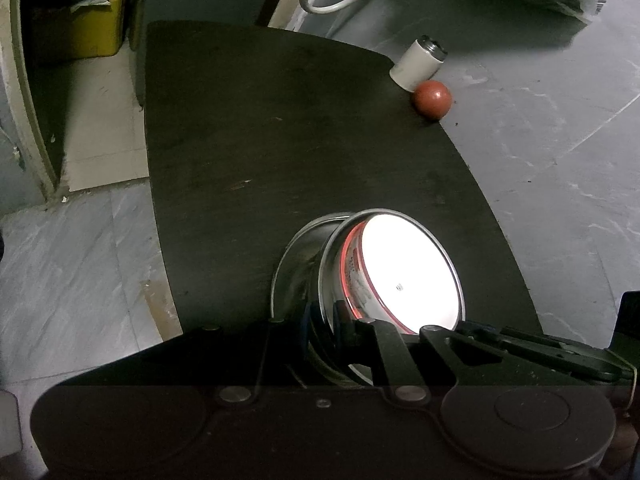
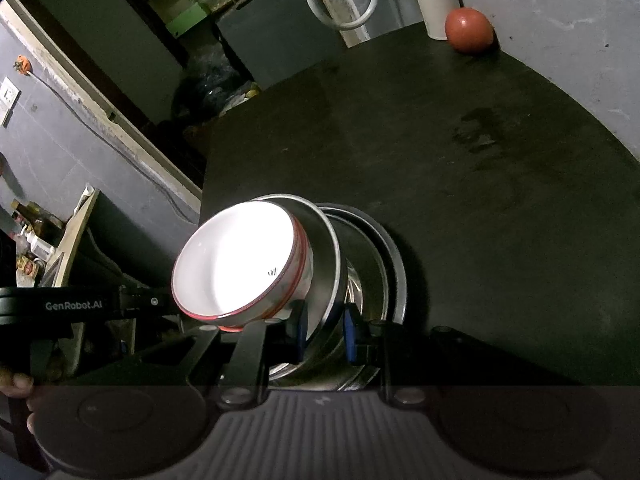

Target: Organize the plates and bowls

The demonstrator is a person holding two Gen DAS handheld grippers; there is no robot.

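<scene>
left gripper fingers pinch the rim of the tilted steel bowl that carries the white bowl. right gripper fingers pinch a steel rim of the same stack, just beside the white bowl. the stack sits at the near edge of the dark bench.

risk: the white bowl sits loose and tilted, could slide out; thin rims could slip from either pinch.

hard to tell: contact points are dark, how many steel pieces are nested, white bowl's interior blown out. cup and red ball far across the bench from the stack.
</scene>
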